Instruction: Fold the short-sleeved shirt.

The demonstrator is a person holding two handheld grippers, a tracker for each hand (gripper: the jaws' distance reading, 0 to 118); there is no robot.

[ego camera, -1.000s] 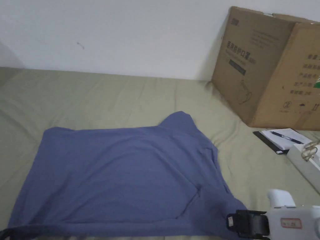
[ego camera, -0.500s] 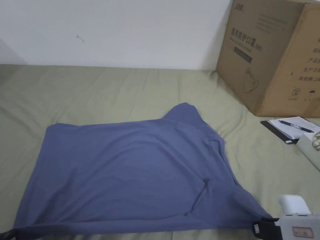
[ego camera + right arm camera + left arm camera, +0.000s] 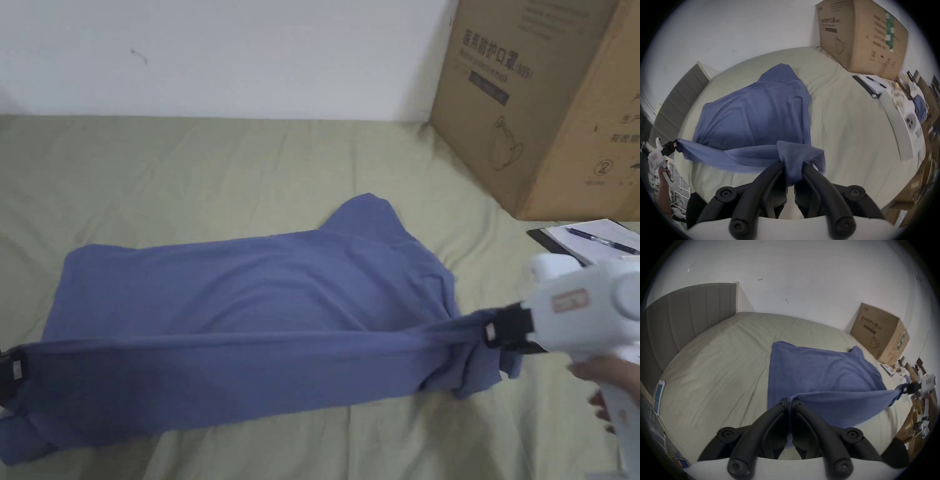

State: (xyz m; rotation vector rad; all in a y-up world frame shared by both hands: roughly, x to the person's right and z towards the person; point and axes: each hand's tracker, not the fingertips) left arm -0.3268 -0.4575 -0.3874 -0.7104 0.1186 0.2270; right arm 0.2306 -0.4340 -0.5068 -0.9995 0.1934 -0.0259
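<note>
The blue shirt (image 3: pixel 250 294) lies across the green bed (image 3: pixel 187 169), left of the cardboard box (image 3: pixel 537 94). The left gripper (image 3: pixel 790 400) and right gripper (image 3: pixel 494 330) each clench its near edge, lifted taut between them above the bed.

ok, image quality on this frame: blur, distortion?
Head view: sharp, soft even light, no glare. Left gripper view: fisheye with dark vignette, motion smear at the right edge around the right tool. Right gripper view: same fisheye, smear on the clutter at right; shirt stays clear.
</note>
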